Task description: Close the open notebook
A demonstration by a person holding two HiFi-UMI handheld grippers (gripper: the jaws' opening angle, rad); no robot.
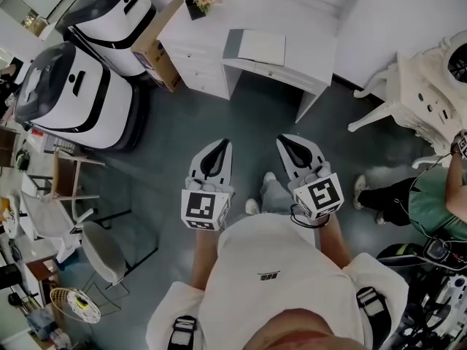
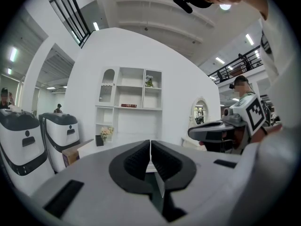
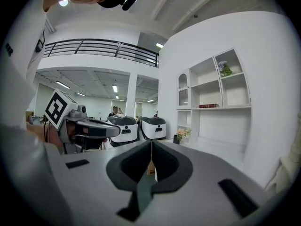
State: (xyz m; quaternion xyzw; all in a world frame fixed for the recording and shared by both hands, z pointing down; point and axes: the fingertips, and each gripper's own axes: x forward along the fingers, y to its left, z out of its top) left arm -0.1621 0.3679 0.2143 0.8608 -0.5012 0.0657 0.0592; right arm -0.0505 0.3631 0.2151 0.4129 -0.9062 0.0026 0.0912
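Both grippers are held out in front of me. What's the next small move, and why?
Probably step forward toward the white desk, bringing the grippers closer to the notebook. It lies on the desk well ahead of the left gripper and right gripper, with floor between, and both are shut and empty.

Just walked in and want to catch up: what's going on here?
A person stands holding the left gripper and the right gripper out in front, both with jaws together and nothing between them. The notebook lies on the white desk further ahead, untouched, so closing it has not yet begun.
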